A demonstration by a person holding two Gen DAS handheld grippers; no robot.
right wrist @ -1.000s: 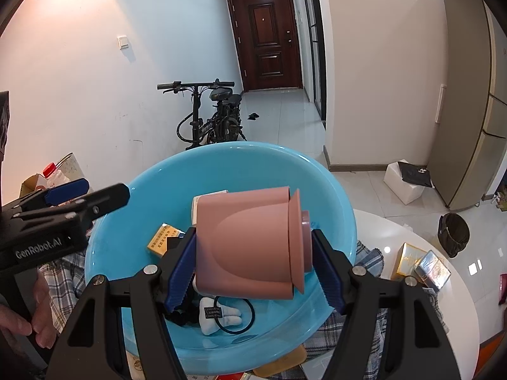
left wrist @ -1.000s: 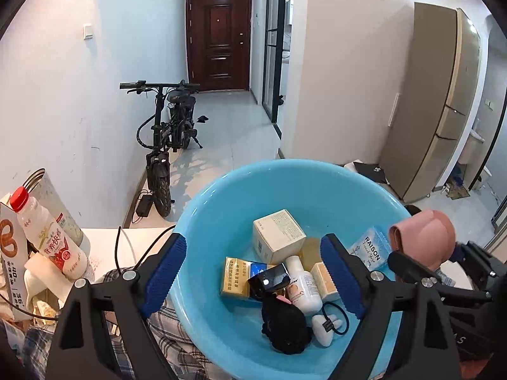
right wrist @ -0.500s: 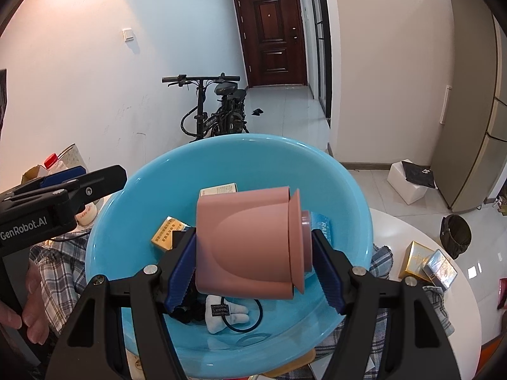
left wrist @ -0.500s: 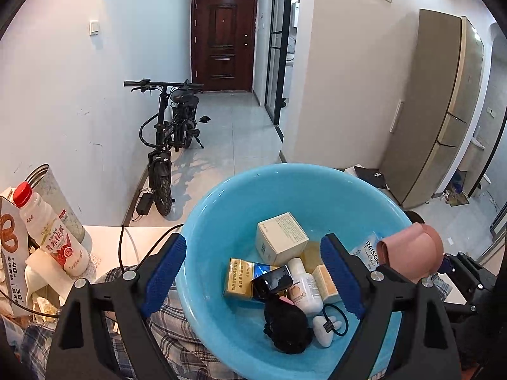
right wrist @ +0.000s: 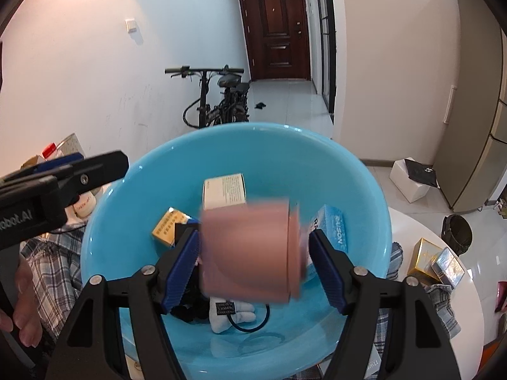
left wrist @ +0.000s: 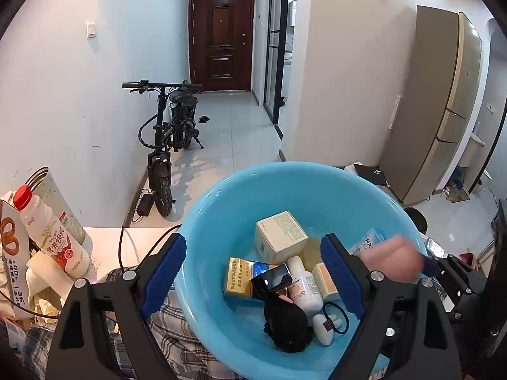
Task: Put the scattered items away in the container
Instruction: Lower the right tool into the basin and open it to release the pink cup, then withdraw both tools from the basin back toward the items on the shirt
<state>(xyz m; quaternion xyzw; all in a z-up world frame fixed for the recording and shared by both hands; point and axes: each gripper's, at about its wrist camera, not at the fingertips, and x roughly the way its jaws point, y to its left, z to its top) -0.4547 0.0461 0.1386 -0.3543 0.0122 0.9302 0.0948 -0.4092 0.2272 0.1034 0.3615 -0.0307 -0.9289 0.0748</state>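
A light blue basin (left wrist: 221,209) (right wrist: 348,171) holds several items: a white box (left wrist: 280,236), a gold box (left wrist: 239,277), a white bottle (left wrist: 304,286), a black pouch (left wrist: 286,324) and a blue packet (right wrist: 334,226). A pink cup (right wrist: 250,250) shows motion-blurred between my right gripper's (right wrist: 256,266) blue pads, with gaps on both sides, over the basin. It also shows blurred in the left wrist view (left wrist: 393,259). My left gripper (left wrist: 253,278) is open and empty above the basin's near left side.
A red-capped milk bottle (left wrist: 47,234) and a tin stand at the left on the table. Gold and silver boxes (right wrist: 434,262) lie on the white table at the right. A plaid cloth (left wrist: 171,329) lies under the basin. A bicycle stands by the far wall.
The right gripper's jaws have widened and the pink cup has gone blurred and dropped lower over the basin. The left gripper has barely moved.
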